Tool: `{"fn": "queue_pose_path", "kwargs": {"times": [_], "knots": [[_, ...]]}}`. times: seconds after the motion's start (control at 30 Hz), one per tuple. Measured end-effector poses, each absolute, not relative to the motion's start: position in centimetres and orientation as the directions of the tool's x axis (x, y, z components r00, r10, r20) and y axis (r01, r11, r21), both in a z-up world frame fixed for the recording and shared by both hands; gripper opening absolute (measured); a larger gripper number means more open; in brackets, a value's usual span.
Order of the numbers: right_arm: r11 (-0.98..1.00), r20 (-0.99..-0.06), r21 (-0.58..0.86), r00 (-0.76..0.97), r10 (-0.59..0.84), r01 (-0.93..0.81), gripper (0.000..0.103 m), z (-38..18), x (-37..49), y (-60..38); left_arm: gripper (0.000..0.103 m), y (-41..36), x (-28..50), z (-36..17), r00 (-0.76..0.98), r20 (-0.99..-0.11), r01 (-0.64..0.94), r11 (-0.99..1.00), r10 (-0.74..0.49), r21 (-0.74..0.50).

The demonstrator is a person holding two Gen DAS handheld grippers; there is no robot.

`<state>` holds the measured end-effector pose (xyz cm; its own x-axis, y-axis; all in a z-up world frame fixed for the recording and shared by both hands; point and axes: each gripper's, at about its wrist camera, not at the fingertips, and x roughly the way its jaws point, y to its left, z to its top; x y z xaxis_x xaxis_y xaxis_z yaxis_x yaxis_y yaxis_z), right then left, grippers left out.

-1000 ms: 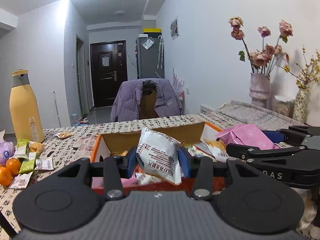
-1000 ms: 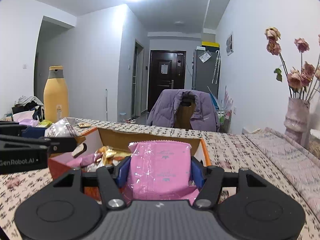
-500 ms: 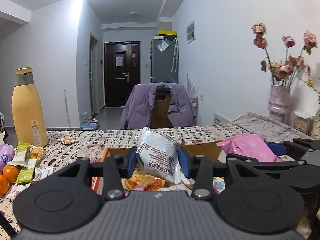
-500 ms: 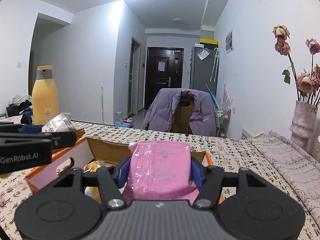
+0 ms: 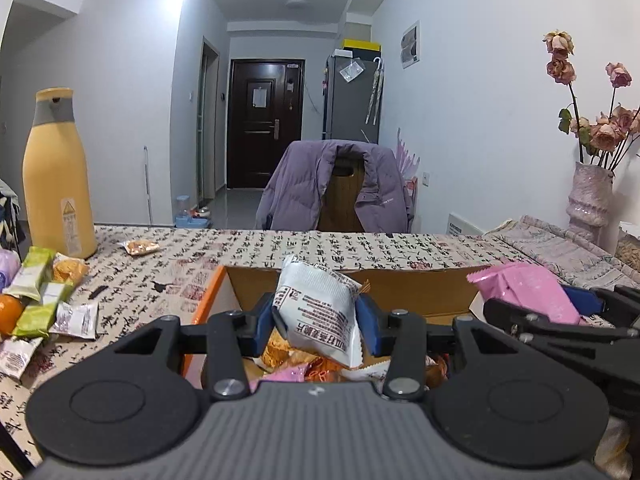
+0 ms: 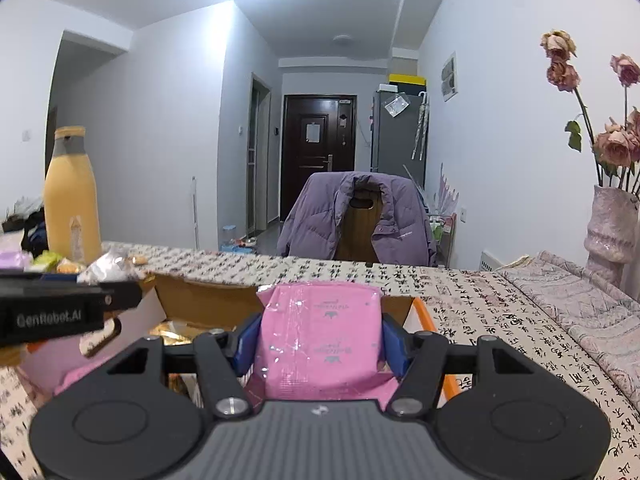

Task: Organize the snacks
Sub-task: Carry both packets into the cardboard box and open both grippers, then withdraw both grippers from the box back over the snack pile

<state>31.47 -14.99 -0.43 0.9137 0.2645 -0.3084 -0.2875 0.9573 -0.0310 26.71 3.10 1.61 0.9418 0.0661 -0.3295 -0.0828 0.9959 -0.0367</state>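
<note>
My left gripper (image 5: 316, 316) is shut on a white snack packet (image 5: 320, 316) with black print and holds it over an open cardboard box (image 5: 416, 292) with orange sides. Several snack packets lie inside the box. My right gripper (image 6: 320, 340) is shut on a pink snack packet (image 6: 320, 340) and holds it over the same box (image 6: 208, 304). The right gripper and its pink packet (image 5: 528, 296) show at the right of the left wrist view. The left gripper (image 6: 80, 304) shows at the left of the right wrist view.
A yellow bottle (image 5: 56, 176) stands at the table's far left. Loose snack packets (image 5: 44, 292) and an orange (image 5: 8, 312) lie near it. A chair with a purple jacket (image 5: 336, 188) stands behind the table. A vase of dried roses (image 5: 592, 196) stands at the right.
Both grippers have risen and moved forward over the box, each still holding its packet. The box now sits lower and closer under the fingers.
</note>
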Motion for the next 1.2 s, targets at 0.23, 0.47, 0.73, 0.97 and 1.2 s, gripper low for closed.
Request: {"fn": "queue_pose_path", "kwargs": {"times": [0.23,0.47,0.73,0.97,1.2], "knots": [[0.952,-0.32,-0.054,0.908,0.27,-0.302,0.061,-0.8,31.1,-14.6,0.053,2.9,26.4,1.1,0.942,-0.328,-0.077,0.997,0.067,-0.019],[0.963,-0.295,-0.005,0.92,0.257,-0.271,0.099,-0.6,31.0,-15.7,0.086,3.1,25.8,1.2,0.954,-0.282,-0.112,0.993,0.1,-0.028],[0.971,-0.274,0.015,0.932,0.235,-0.241,0.103,-0.4,30.8,-16.4,0.103,3.6,25.2,1.4,0.963,-0.246,-0.127,0.99,0.11,-0.055],[0.972,-0.268,0.009,0.936,0.227,-0.233,0.103,-0.5,30.6,-16.4,0.103,3.5,25.1,1.5,0.966,-0.232,-0.13,0.99,0.113,-0.059],[0.974,-0.278,0.013,0.935,0.221,-0.226,0.103,-0.1,30.8,-16.6,0.103,3.3,24.9,2.3,0.968,-0.226,-0.13,0.989,0.112,-0.067]]}}
